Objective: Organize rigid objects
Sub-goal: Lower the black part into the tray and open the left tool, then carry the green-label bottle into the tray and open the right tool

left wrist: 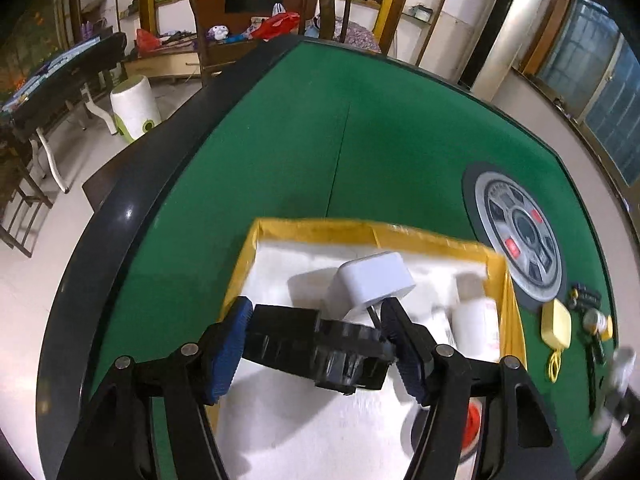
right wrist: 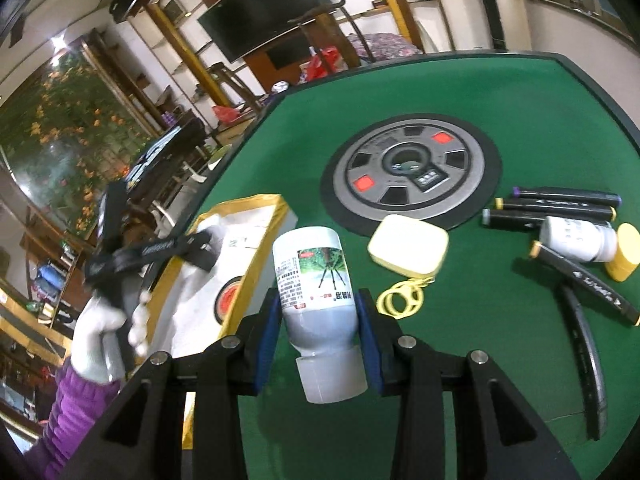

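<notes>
My left gripper (left wrist: 316, 344) is shut on a black ridged object (left wrist: 320, 350) and holds it over the white-lined, yellow-rimmed box (left wrist: 496, 256). Inside the box lie a white plug adapter (left wrist: 374, 280), a white bottle (left wrist: 476, 330) and a red-and-white disc (left wrist: 472, 426). My right gripper (right wrist: 318, 316) is shut on a grey-white labelled bottle (right wrist: 316, 280), held above the green table right of the box (right wrist: 260, 264). The left gripper also shows in the right wrist view (right wrist: 160, 252).
On the green table (right wrist: 540, 92) lie a pale yellow case with a ring (right wrist: 408, 248), several black markers (right wrist: 560, 204), a small white bottle with a yellow cap (right wrist: 580, 240) and a black curved band (right wrist: 588, 352). A round control panel (right wrist: 412, 176) sits mid-table.
</notes>
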A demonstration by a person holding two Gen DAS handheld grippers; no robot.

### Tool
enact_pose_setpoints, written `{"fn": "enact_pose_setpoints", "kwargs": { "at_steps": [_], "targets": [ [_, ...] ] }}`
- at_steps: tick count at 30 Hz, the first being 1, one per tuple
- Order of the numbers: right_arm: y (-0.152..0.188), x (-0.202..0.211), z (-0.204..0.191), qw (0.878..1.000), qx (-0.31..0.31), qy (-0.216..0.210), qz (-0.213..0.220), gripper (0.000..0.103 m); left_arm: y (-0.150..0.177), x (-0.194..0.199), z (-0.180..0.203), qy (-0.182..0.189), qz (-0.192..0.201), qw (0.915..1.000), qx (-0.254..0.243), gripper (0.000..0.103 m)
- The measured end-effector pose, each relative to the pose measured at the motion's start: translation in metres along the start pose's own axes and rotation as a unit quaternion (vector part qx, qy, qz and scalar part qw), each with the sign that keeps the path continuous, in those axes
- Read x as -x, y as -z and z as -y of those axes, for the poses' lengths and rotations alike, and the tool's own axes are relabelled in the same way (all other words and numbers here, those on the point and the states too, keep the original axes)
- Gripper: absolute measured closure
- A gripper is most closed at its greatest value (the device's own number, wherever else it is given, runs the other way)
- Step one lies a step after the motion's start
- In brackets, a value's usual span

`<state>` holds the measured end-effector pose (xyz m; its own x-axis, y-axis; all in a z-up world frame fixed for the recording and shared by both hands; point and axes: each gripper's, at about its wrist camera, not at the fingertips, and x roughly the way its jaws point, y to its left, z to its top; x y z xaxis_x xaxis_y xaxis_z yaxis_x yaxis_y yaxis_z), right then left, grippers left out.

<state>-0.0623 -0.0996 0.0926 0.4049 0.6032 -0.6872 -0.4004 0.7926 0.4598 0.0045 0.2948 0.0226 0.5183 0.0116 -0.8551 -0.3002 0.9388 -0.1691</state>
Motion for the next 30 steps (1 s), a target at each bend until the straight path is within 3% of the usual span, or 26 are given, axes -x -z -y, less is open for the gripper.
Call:
{"fn": "enact_pose_setpoints", "kwargs": {
  "at_steps": [7, 13, 18, 30],
  "targets": [
    [0.002, -0.014, -0.012, 1.0, 0.008, -0.014, -0.015, 0.067, -0.01, -0.009, -0.003, 0.014, -0.015, 0.9998, 0.006, 0.032],
    [0.005, -0.027, -0.021, 0.999, 0.013, -0.025, -0.029, 0.068, 0.0, 0.002, -0.003, 0.05, -0.037, 0.998, 0.01, 0.021],
    [0.003, -0.035, -0.028, 0.999, 0.019, -0.034, -0.034, 0.068, 0.015, 0.016, -0.007, 0.044, -0.048, 0.9979, -0.003, 0.021],
    [0.004, -0.052, -0.073, 0.994, 0.059, -0.064, -0.062, 0.068, 0.042, 0.086, -0.037, 0.072, 0.054, 0.9956, 0.025, 0.021]
  ]
}}
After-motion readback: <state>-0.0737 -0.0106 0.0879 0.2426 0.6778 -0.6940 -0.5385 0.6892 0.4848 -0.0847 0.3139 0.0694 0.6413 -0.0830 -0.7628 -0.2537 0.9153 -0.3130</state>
